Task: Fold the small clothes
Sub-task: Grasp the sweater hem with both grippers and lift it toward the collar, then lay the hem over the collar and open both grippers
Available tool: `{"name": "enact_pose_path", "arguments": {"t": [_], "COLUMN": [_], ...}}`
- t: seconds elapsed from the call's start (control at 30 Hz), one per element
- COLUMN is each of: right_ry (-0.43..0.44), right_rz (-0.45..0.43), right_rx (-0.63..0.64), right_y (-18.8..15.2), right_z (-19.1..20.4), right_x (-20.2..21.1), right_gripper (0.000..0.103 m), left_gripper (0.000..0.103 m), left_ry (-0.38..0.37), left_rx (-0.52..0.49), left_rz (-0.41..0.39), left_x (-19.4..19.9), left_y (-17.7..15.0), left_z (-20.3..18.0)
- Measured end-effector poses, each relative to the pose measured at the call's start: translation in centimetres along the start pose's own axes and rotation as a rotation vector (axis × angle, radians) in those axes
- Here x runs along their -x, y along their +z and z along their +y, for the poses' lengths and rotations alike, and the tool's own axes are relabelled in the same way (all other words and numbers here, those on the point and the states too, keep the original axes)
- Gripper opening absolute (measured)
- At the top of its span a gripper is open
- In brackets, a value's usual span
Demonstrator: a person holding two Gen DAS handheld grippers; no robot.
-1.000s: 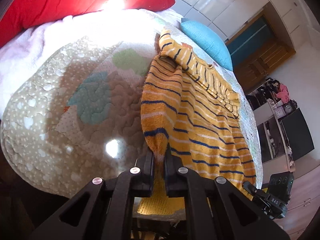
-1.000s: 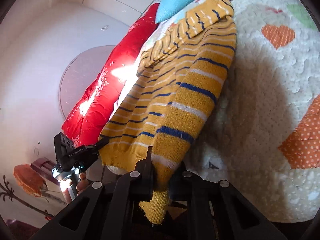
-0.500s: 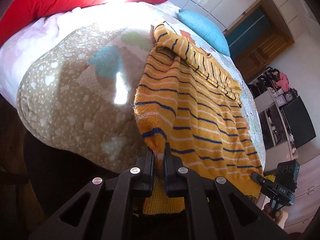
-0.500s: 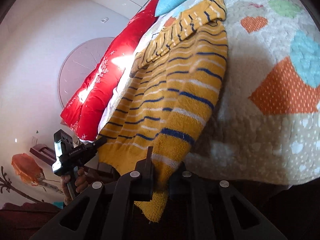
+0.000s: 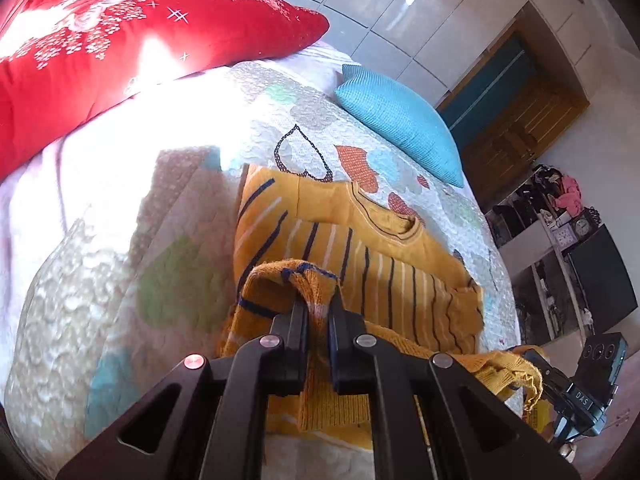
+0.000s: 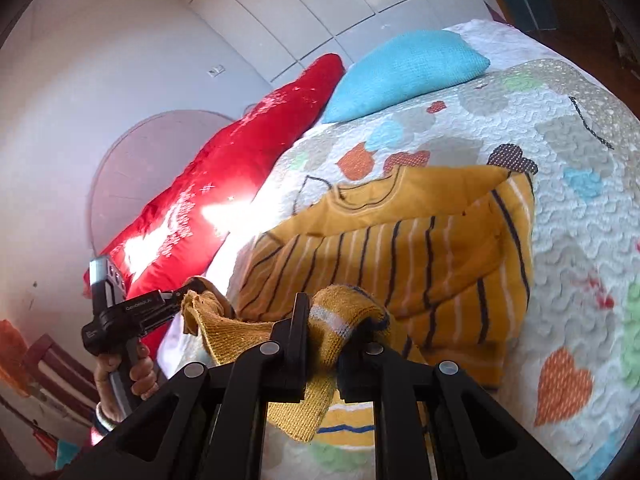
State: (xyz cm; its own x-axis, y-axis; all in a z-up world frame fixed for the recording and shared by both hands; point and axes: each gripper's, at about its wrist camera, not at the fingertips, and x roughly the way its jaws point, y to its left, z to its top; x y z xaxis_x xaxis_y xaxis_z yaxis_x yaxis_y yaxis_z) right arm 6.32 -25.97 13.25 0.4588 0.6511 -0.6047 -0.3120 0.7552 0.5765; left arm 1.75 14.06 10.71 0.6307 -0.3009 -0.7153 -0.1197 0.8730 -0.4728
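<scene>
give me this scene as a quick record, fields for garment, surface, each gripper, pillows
garment: yellow striped sweater, hem end lifted and doubled toward the neckline
surface: patchwork quilt on a bed
left gripper: shut on a hem corner of the sweater
right gripper: shut on the other hem corner
pillows: red pillow and blue pillow at the far end, clear of the sweater
fold status: hem not yet laid down

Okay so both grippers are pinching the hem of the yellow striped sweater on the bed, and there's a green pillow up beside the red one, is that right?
Not quite: the pillow beside the red pillow is blue, not green, as the right wrist view shows. Otherwise yes: the left gripper and right gripper both pinch the sweater hem.
</scene>
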Motion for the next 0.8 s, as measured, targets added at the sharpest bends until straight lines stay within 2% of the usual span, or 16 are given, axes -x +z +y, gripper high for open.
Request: {"name": "enact_pose_path", "arguments": {"t": [0.1,0.17,0.33,0.4,0.43,0.47,0.5,0.53,0.57,0.6,0.67,0.73,0.8], "right_ry": [-0.064,-0.086,-0.035,-0.008,-0.004,0.001,0.006,0.017,0.034,0.046,0.049,0.038,0.01], "right_rz": [0.036,0.063,0.065,0.051,0.048,0.043,0.037,0.03,0.02,0.005,-0.013,-0.019,-0.039], "right_rx": [-0.053,-0.096,-0.254,-0.332,-0.361,-0.382,-0.401,-0.423,-0.451,-0.478,-0.509,-0.5,-0.455], "right_y": [2.6,3.7,5.7,6.6,7.1,7.5,7.9,8.1,8.3,8.4,8.7,9.2,9.6], "right_z": [-2.8,-4.5,-8.5,-9.9,-10.5,-11.0,-11.4,-11.7,-12.1,-12.3,-12.7,-12.7,-12.2], "right_x": [-3.4,-5.4,-8.0,-8.8,-9.2,-9.5,-9.8,-9.9,-10.1,-10.1,-10.2,-9.8,-8.6], "right_gripper": [0.012,0.012,0.015,0.025,0.029,0.038,0.049,0.053,0.06,0.065,0.066,0.066,0.066], "left_gripper": [0.008,0.008,0.011,0.02,0.029,0.043,0.052,0.066,0.072,0.072,0.072,0.072,0.072], "left_ry": [0.06,0.06,0.023,-0.004,-0.026,-0.055,-0.09,-0.122,-0.145,-0.161,-0.16,-0.103,-0.038], "left_rx": [0.006,0.024,0.117,0.146,0.165,0.189,0.219,0.252,0.287,0.312,0.324,0.282,0.198], "left_rz": [0.049,0.079,0.107,0.107,0.105,0.099,0.085,0.066,0.049,0.04,0.051,0.064,0.075], "left_x": [-4.0,-6.1,-9.0,-9.5,-9.7,-9.7,-9.5,-9.4,-9.2,-9.1,-9.2,-9.1,-8.6], "left_y": [2.2,3.2,5.4,6.3,6.7,7.2,7.5,8.0,8.2,8.5,8.6,8.4,7.7], "left_z": [-0.4,-0.2,1.2,1.6,2.0,2.4,2.8,3.2,3.8,4.2,4.7,4.6,4.1]}}
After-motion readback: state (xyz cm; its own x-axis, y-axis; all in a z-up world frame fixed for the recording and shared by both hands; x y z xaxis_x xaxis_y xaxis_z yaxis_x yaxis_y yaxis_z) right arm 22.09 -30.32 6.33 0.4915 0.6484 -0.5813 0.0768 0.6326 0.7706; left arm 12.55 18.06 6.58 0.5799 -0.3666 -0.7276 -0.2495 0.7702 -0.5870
